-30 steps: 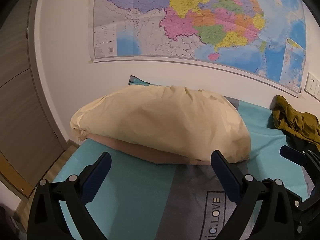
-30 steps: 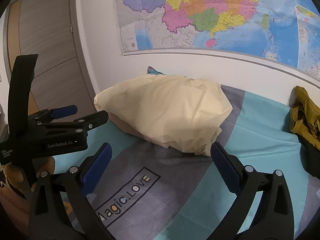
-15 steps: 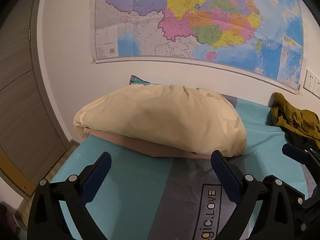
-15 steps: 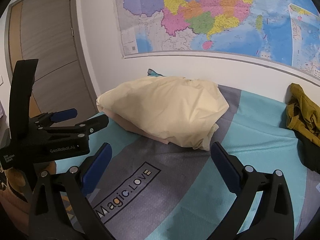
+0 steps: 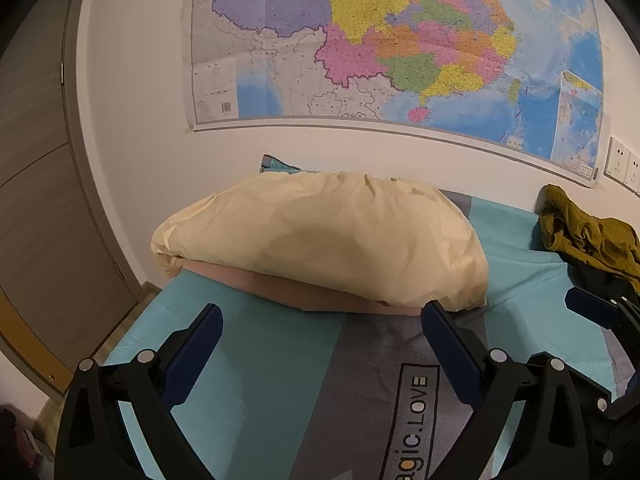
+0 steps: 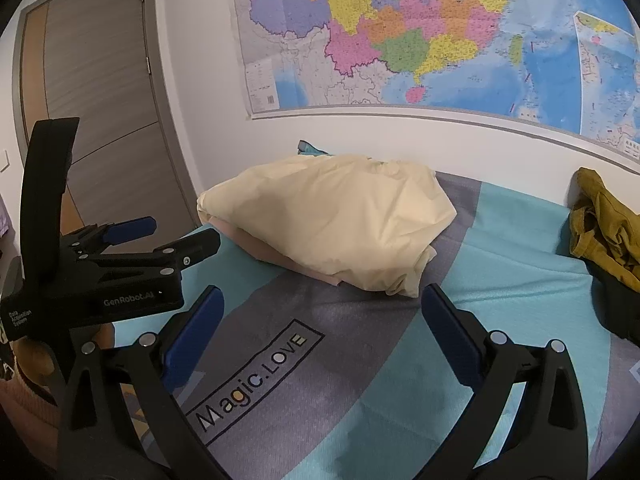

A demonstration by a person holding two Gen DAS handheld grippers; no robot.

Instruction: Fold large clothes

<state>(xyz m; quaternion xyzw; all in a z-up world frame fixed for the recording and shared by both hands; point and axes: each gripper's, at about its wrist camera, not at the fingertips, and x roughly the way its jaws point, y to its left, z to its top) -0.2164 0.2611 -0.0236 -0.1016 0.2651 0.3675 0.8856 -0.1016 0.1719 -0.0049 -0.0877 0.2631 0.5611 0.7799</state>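
Observation:
A crumpled mustard-olive garment (image 5: 588, 240) lies at the bed's far right by the wall; it also shows in the right wrist view (image 6: 604, 232), with dark cloth (image 6: 620, 308) in front of it. My left gripper (image 5: 320, 320) is open and empty above the teal and grey bedspread (image 5: 260, 360), short of the pillows. My right gripper (image 6: 320, 304) is open and empty over the "Magic.LOVE" print (image 6: 256, 380). The left gripper's body (image 6: 108, 280) shows at the left of the right wrist view.
A cream pillow (image 5: 320, 240) lies on a pink pillow (image 5: 304, 292) at the bed's head; it also shows in the right wrist view (image 6: 332, 224). A map (image 5: 400, 40) hangs on the white wall. A grey door (image 6: 100, 100) stands at the left. Sockets (image 5: 624, 166) sit on the right wall.
Both grippers have drawn back a little from the pillows and shifted slightly; more of the bedspread print shows. Both stay open and empty.

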